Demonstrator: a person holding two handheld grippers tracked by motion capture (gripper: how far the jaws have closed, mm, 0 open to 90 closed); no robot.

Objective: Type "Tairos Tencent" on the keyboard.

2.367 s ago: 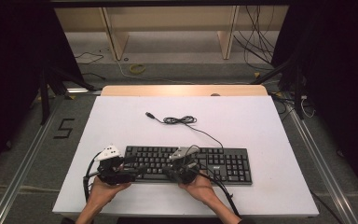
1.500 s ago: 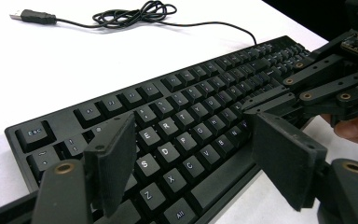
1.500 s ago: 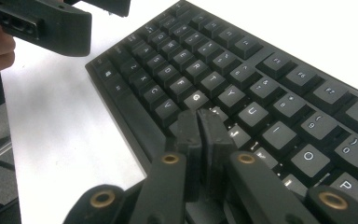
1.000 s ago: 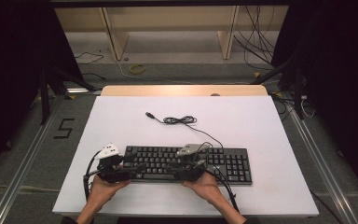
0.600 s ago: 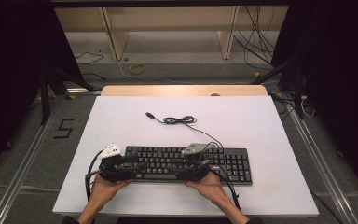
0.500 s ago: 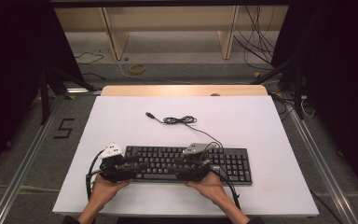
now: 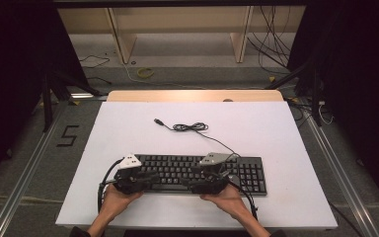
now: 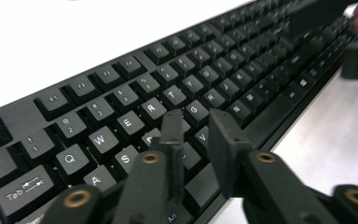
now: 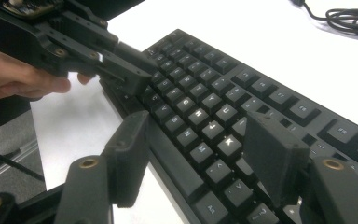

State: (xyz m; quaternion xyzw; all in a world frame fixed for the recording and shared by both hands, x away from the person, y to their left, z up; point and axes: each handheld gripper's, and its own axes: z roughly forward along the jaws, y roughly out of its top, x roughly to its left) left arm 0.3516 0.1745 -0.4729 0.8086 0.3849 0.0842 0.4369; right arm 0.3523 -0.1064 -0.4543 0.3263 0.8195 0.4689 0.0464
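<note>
Black plastic keyboard (image 7: pixel 197 173): flat on white worktop (image 7: pixel 276 133), near edge. Left hand-held gripper (image 8: pixel 196 130) just narrowed, nearly together above keys, gripping nothing; right hand-held gripper (image 9: pixel 205 154) just widened, apart. Key-pressing likely alternating.

Black keyboard (image 7: pixel 200 174) with white key legends is lying on a plain white table (image 7: pixel 276 128). Black cable (image 7: pixel 190 127) is showing dark against the white top. Left gripper (image 7: pixel 150 177) and right gripper (image 7: pixel 193 186) are both showing black jaws with brass-coloured rivets and a light grey plate on top. Pale wood strip (image 7: pixel 192 95) is running along the table's far edge. Floor (image 7: pixel 39 163) is looking grey with a black "5" mark (image 7: pixel 68 135).
</note>
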